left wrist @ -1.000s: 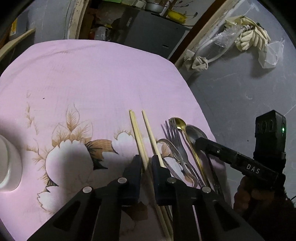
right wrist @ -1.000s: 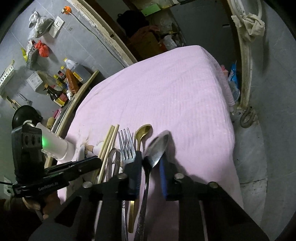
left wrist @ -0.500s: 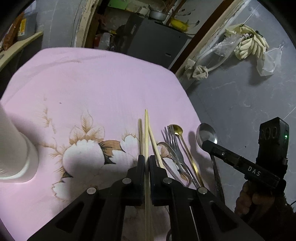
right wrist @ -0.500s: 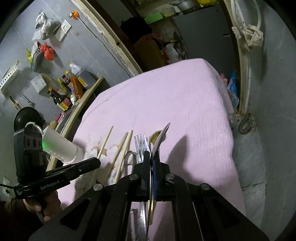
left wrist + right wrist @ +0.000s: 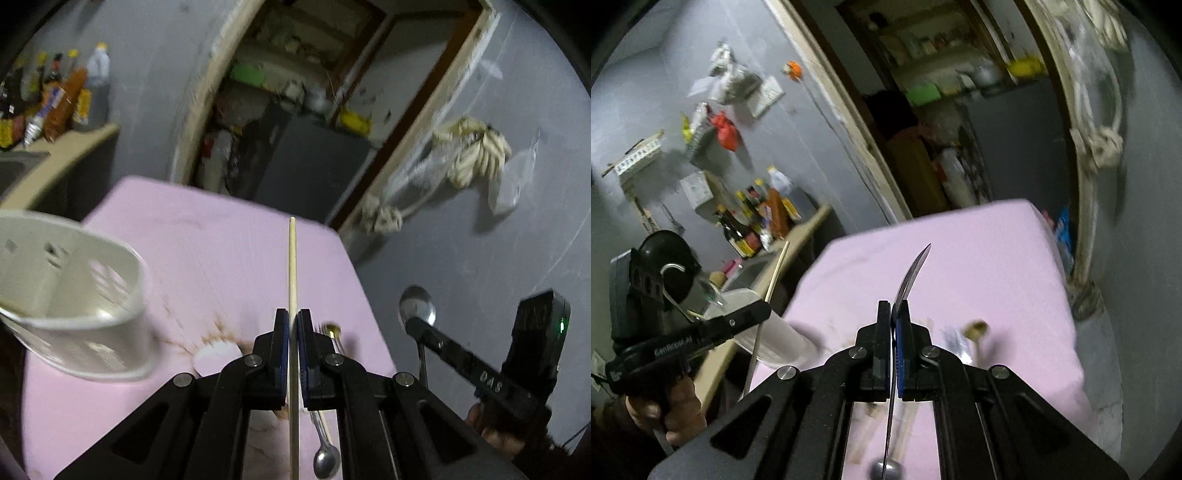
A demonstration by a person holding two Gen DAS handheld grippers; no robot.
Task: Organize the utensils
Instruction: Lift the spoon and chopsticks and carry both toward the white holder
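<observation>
Above tablecloth (image 5: 207,236): chopstick (image 5: 292,266); spoon (image 5: 912,273)

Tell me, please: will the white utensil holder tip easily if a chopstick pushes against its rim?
Possibly. The white holder looks like thin, perforated plastic, so probably light. It appears almost empty, with little weight to steady it. The chopstick, shut in the left gripper, is long and stiff, so a sideways push could lever it.

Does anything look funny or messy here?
The white utensil holder appears tilted in the left wrist view, though that could be the camera's angle. A gold spoon and other cutlery lie loose on the pink tablecloth. Nothing looks spilled or broken.
</observation>
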